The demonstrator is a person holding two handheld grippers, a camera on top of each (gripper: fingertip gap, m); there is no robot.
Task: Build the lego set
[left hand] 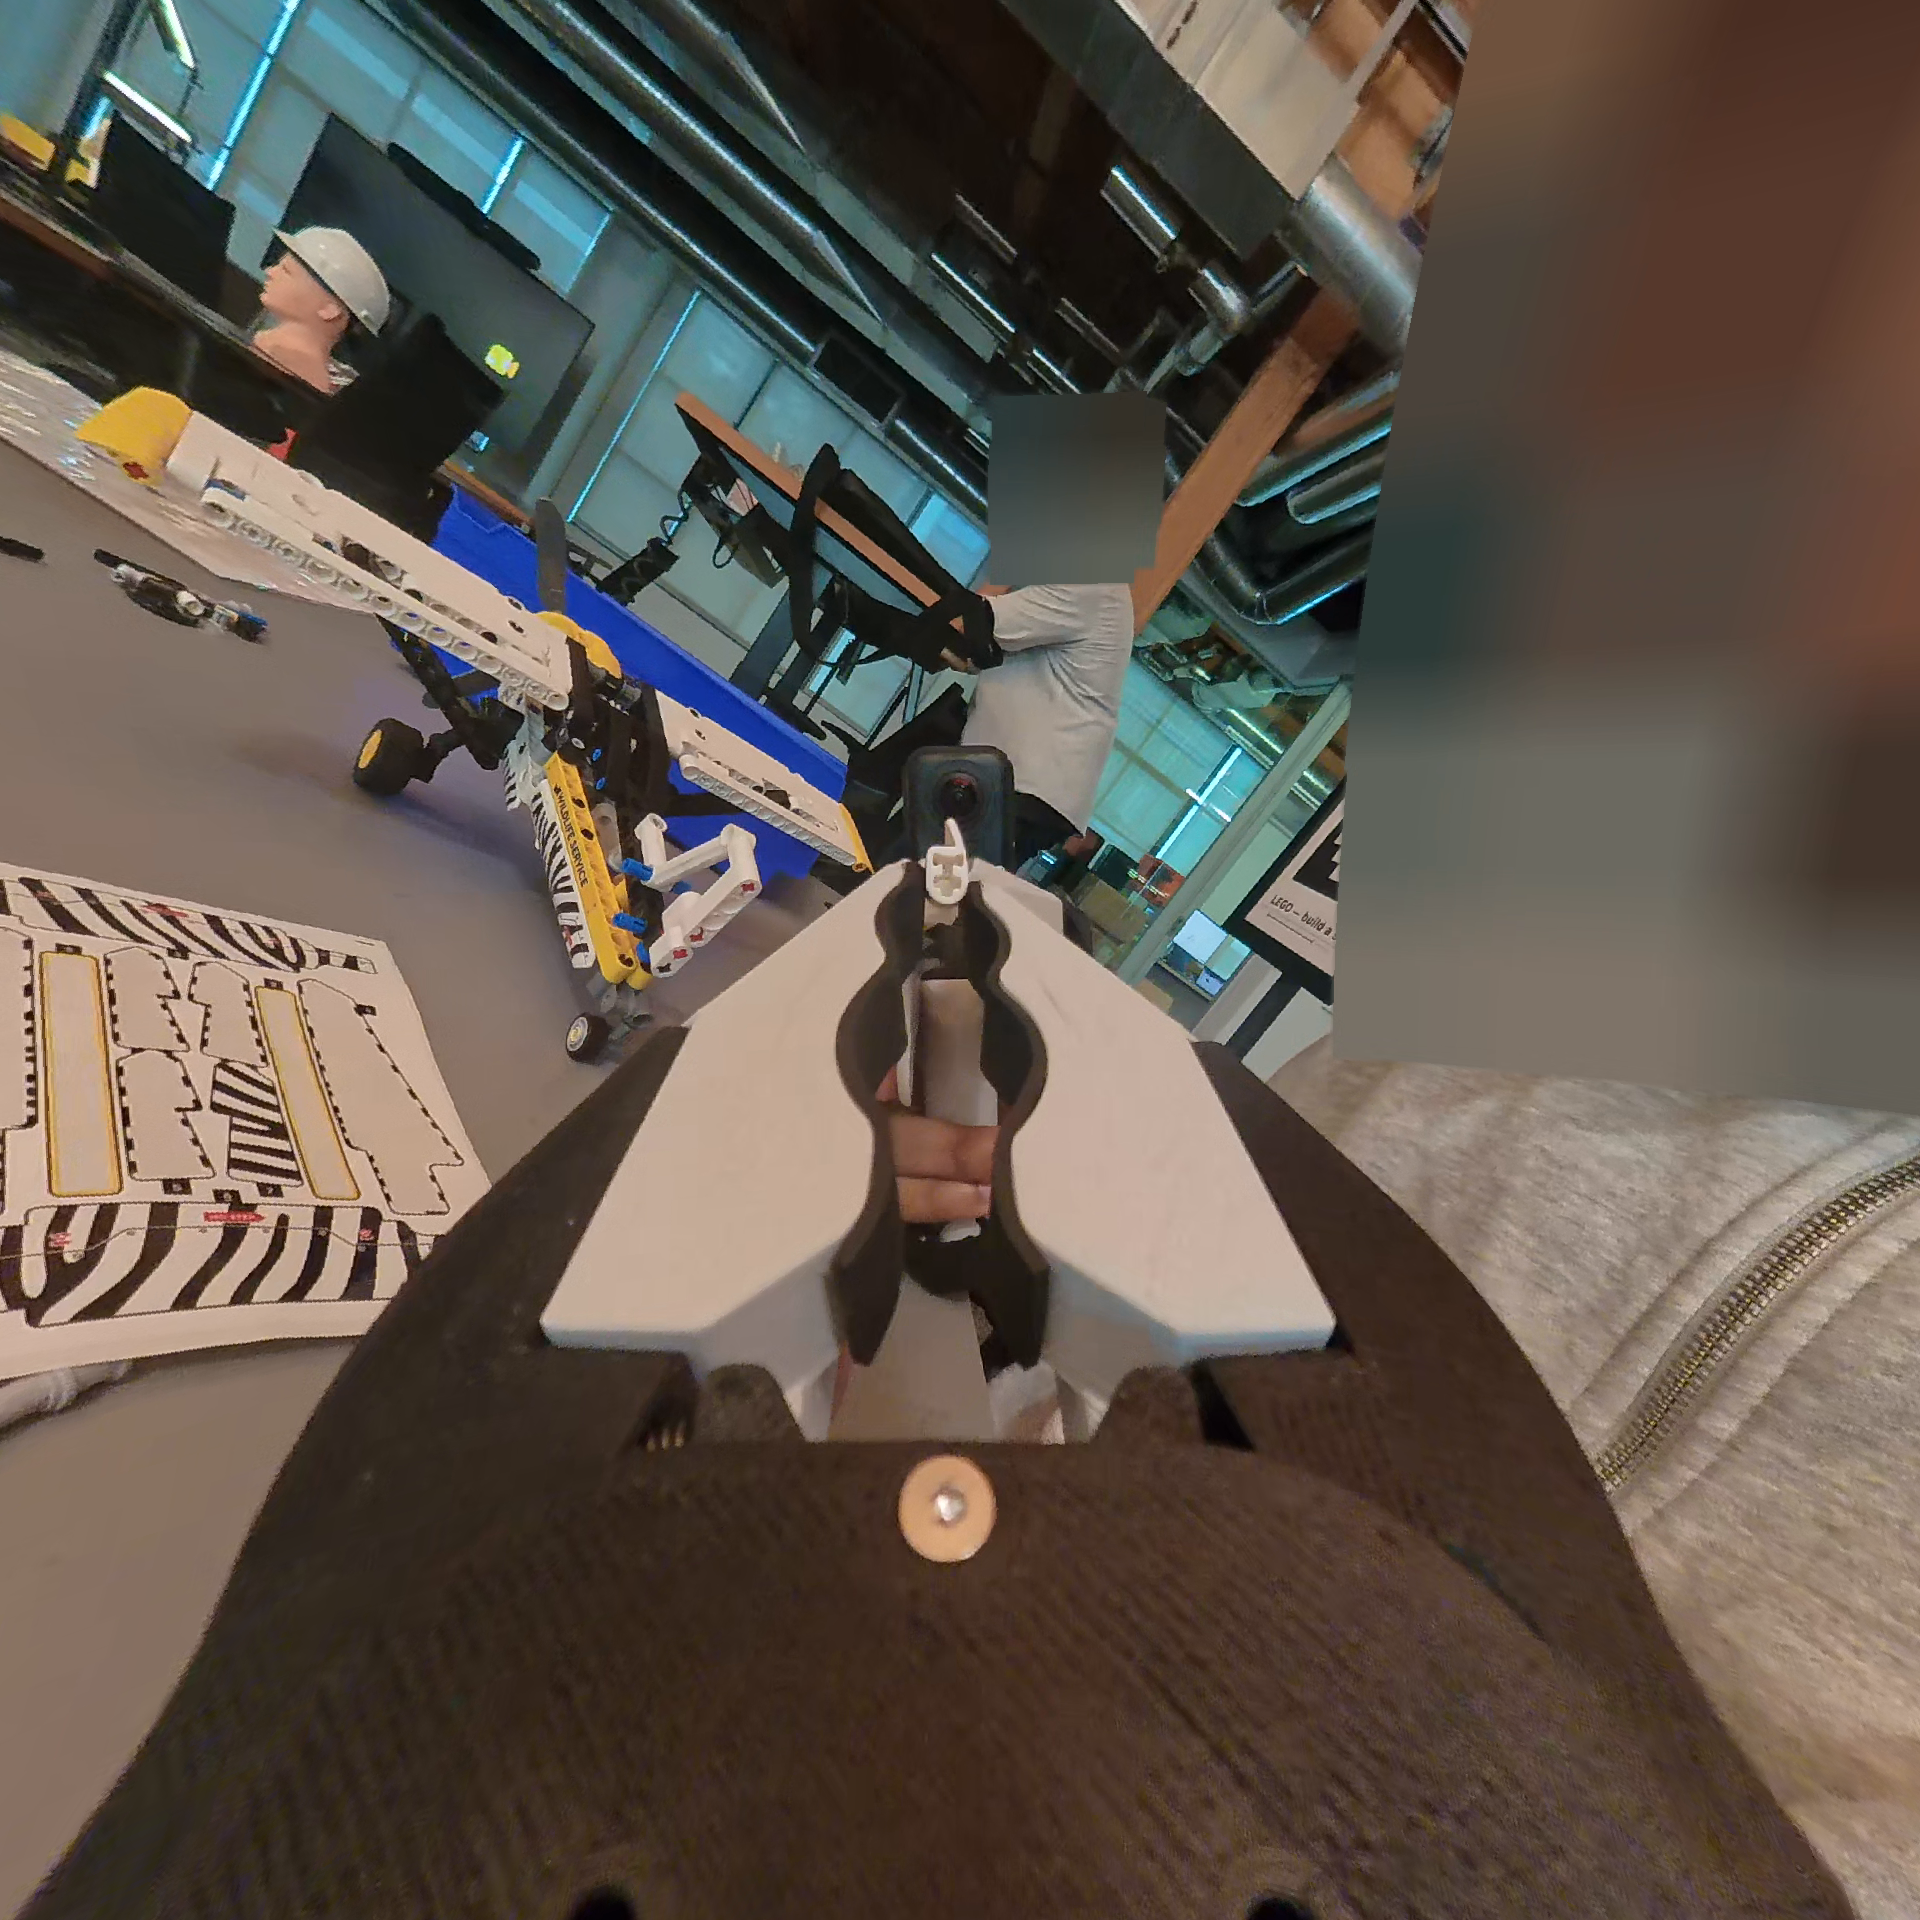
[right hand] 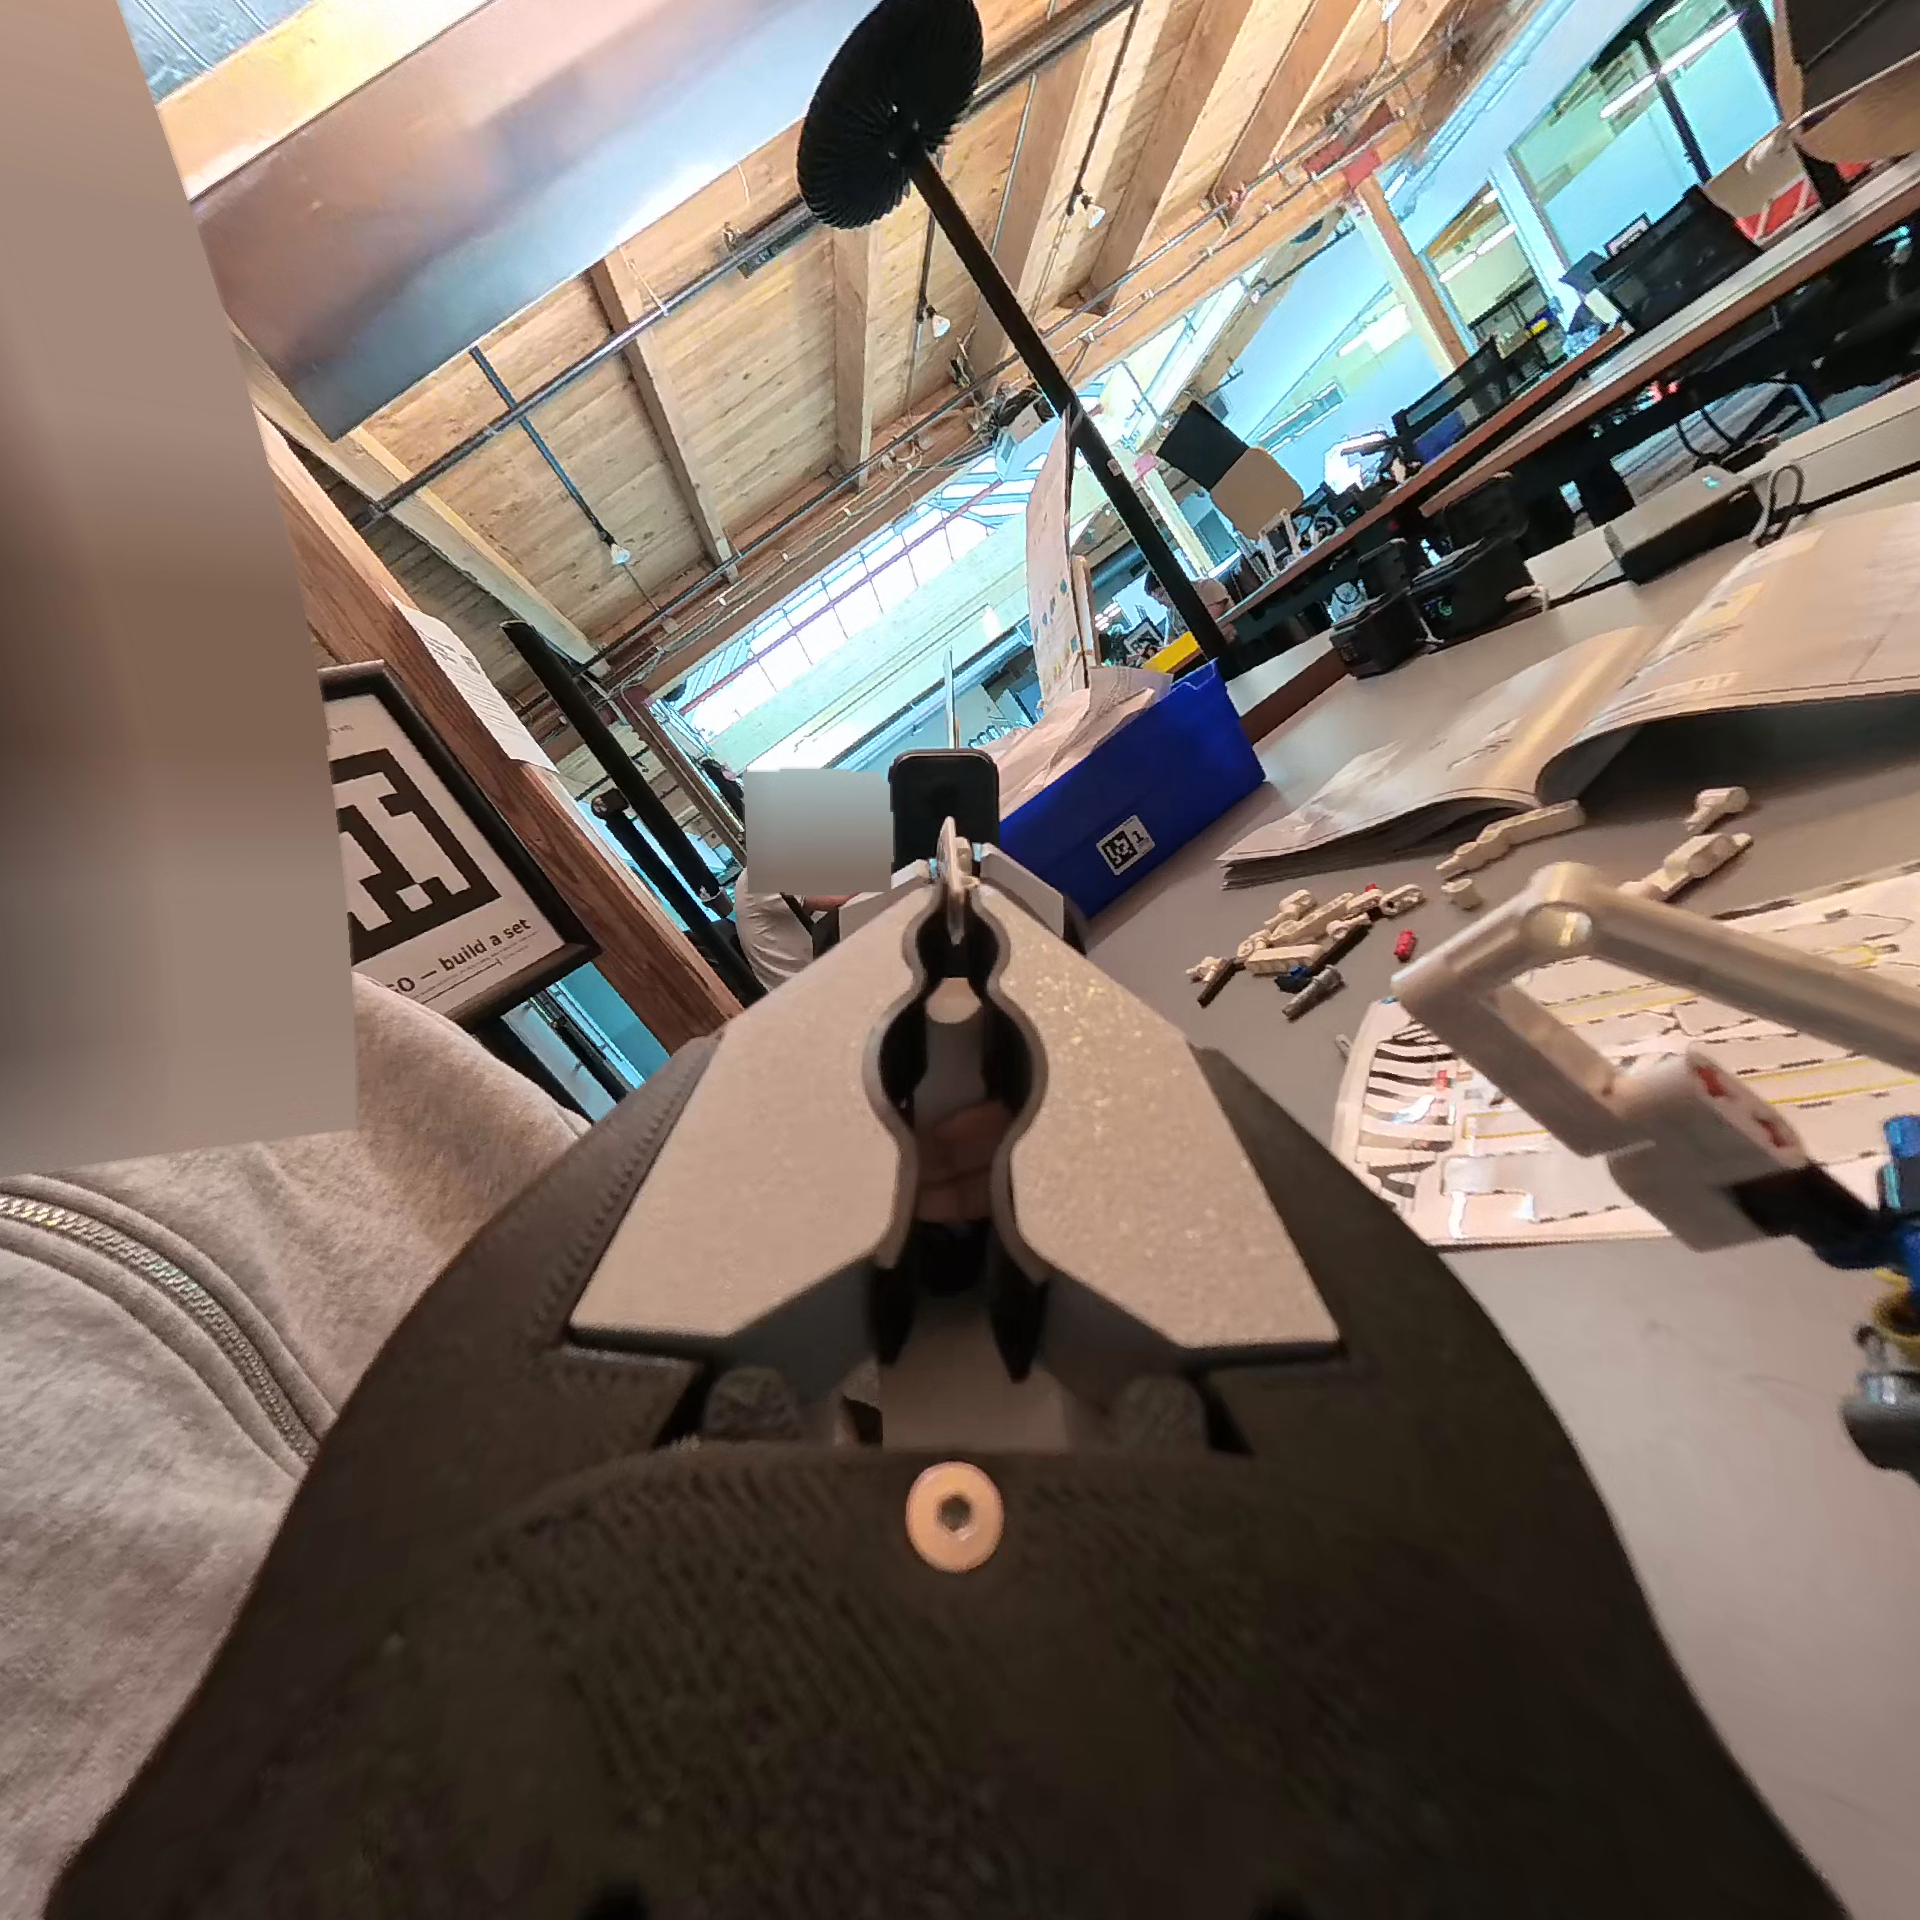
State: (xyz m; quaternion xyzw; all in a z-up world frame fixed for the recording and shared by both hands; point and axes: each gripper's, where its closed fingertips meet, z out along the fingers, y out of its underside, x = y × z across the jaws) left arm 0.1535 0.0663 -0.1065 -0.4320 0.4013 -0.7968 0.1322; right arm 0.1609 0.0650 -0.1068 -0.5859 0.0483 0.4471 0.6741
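My left gripper (left hand: 943,902) is shut on a small white lego piece (left hand: 947,868) that sticks out of its tips, held in the air. My right gripper (right hand: 954,906) is shut on a small pale lego piece (right hand: 956,871) at its tips. The two grippers point at each other, tip to tip, and each view shows the other gripper's black camera (left hand: 957,795) just behind the piece. Whether they hold one piece or two joined ones I cannot tell. The white, yellow and zebra-striped lego plane (left hand: 582,748) stands on the grey table to the left; part of it (right hand: 1662,1049) shows at the right of the right wrist view.
A zebra-striped sticker sheet (left hand: 208,1091) lies on the table, also in the right wrist view (right hand: 1507,1101). Several loose pieces (right hand: 1309,925), an open instruction booklet (right hand: 1558,748) and a blue bin (right hand: 1132,800) are beyond. A person's grey zipped jacket (left hand: 1662,1299) is close by.
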